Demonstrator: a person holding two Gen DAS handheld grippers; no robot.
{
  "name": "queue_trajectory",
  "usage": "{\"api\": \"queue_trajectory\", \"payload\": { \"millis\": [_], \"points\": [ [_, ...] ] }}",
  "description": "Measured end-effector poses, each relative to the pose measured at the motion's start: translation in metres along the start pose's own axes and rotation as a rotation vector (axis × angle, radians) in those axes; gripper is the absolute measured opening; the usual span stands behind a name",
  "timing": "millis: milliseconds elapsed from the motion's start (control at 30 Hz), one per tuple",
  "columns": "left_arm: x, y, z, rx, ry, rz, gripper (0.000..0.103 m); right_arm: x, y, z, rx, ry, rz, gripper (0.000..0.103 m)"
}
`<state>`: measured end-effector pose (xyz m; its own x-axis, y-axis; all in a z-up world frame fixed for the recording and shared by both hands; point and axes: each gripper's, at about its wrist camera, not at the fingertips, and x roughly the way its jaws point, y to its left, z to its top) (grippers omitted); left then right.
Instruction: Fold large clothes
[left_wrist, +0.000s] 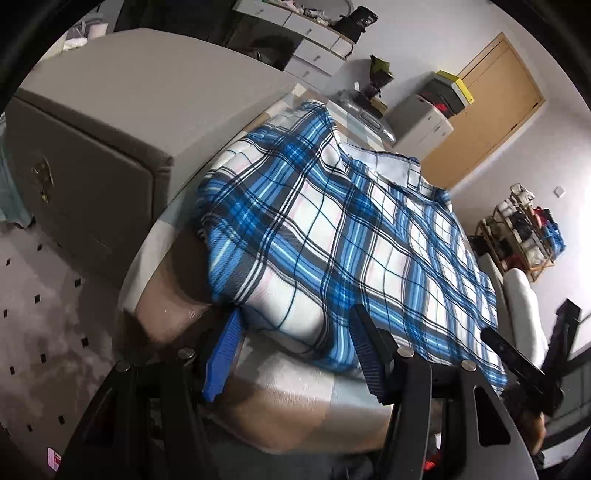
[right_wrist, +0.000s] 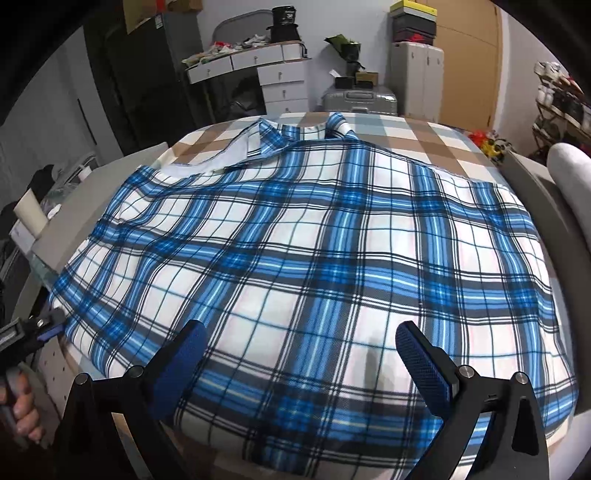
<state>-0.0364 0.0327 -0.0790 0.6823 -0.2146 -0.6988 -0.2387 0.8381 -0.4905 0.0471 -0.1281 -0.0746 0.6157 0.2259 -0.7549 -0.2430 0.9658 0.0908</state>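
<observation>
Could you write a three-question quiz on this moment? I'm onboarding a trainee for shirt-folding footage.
1. True or false: the plaid shirt lies spread on a checked cover.
2. Which is right about the right tongs? A: open above the shirt's near part. B: shut on the collar. C: out of view.
3. Fill in: the shirt's collar lies at the ____ end from the right wrist camera.

Key: 1 true. 2 A. 3 far. The left tongs also stand open at the shirt's edge, pads not pressing the cloth.
</observation>
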Motion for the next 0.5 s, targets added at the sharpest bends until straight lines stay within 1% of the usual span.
{"api": "queue_trajectory", "payload": {
  "millis": [33, 67, 100, 133, 167, 233, 267, 333, 367, 400, 433, 500],
  "points": [
    [0.001, -0.003, 0.0, 0.007, -0.016, 0.009, 0.052, -0.001, 0.001, -0.001, -0.002, -0.002, -0.001, 0.103],
    [0.001, -0.004, 0.0, 0.011, -0.03, 0.02, 0.041, -0.002, 0.003, -0.002, -0.004, -0.003, 0.001, 0.103],
    [0.002, -0.003, 0.0, 0.011, -0.038, 0.033, 0.026, -0.002, 0.005, -0.003, -0.011, 0.0, 0.007, 0.103],
    [0.003, 0.0, 0.001, 0.008, -0.046, 0.046, 0.017, -0.002, 0.009, -0.004, -0.022, 0.0, 0.012, 0.103],
    [0.002, 0.002, 0.002, -0.001, -0.056, 0.04, 0.006, -0.002, 0.012, -0.004, -0.034, 0.0, 0.021, 0.103],
    [-0.004, 0.003, 0.004, 0.005, -0.089, 0.002, 0.004, -0.002, 0.023, -0.005, -0.063, 0.002, 0.051, 0.103],
    [-0.008, -0.003, 0.005, 0.044, -0.11, -0.001, 0.003, -0.002, 0.031, -0.005, -0.079, 0.004, 0.084, 0.103],
    [-0.015, -0.009, 0.007, 0.087, -0.134, -0.008, 0.003, -0.002, 0.049, -0.003, -0.101, -0.001, 0.178, 0.103],
    [-0.02, -0.012, 0.01, 0.092, -0.145, -0.025, 0.003, -0.001, 0.062, -0.002, -0.12, -0.001, 0.248, 0.103],
    [-0.022, -0.013, 0.012, 0.099, -0.151, -0.036, 0.003, 0.001, 0.075, -0.001, -0.149, 0.007, 0.29, 0.103],
    [-0.022, -0.015, 0.013, 0.106, -0.155, -0.04, 0.003, 0.004, 0.089, -0.001, -0.191, 0.016, 0.31, 0.103],
    [-0.025, -0.017, 0.017, 0.119, -0.164, -0.058, 0.003, 0.012, 0.121, -0.003, -0.289, 0.02, 0.314, 0.103]
  ]
}}
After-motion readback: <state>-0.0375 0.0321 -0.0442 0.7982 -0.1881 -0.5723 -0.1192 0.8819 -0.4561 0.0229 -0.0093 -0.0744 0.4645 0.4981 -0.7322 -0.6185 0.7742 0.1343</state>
